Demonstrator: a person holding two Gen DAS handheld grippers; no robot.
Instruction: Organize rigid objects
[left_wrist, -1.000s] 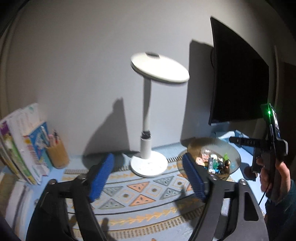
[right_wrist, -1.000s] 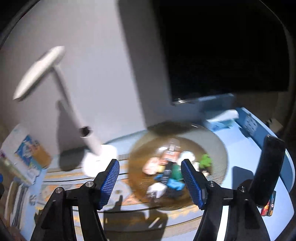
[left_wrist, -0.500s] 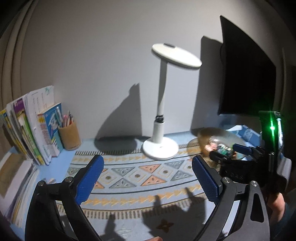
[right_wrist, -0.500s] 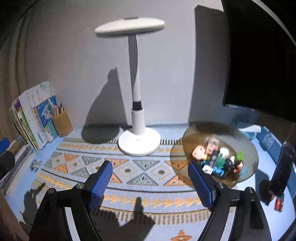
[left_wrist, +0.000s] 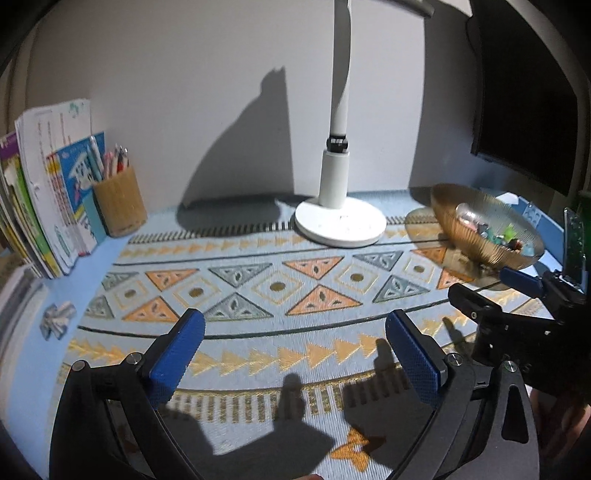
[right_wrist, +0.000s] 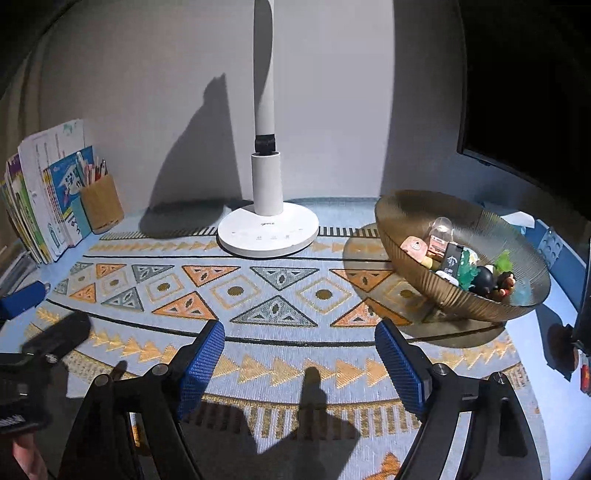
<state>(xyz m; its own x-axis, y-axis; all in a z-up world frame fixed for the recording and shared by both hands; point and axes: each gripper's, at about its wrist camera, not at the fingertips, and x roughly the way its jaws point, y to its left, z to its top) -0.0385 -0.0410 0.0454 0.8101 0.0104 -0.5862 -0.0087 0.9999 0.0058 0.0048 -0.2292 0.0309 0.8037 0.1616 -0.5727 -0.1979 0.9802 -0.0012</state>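
Both tools, left (left_wrist: 293, 354) and right (right_wrist: 299, 362), spread and empty, now lowered over the mat (right_wrist: 258, 295); toys (right_wrist: 465, 266) heaped in the bowl (right_wrist: 406, 221), none outside.

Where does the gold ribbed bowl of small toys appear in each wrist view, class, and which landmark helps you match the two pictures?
Left wrist view: the bowl sits at the right edge, beyond the right tool.
Right wrist view: the bowl sits right of centre, on the patterned mat.
Shared landmark: the white lamp base, just left of the bowl in both.
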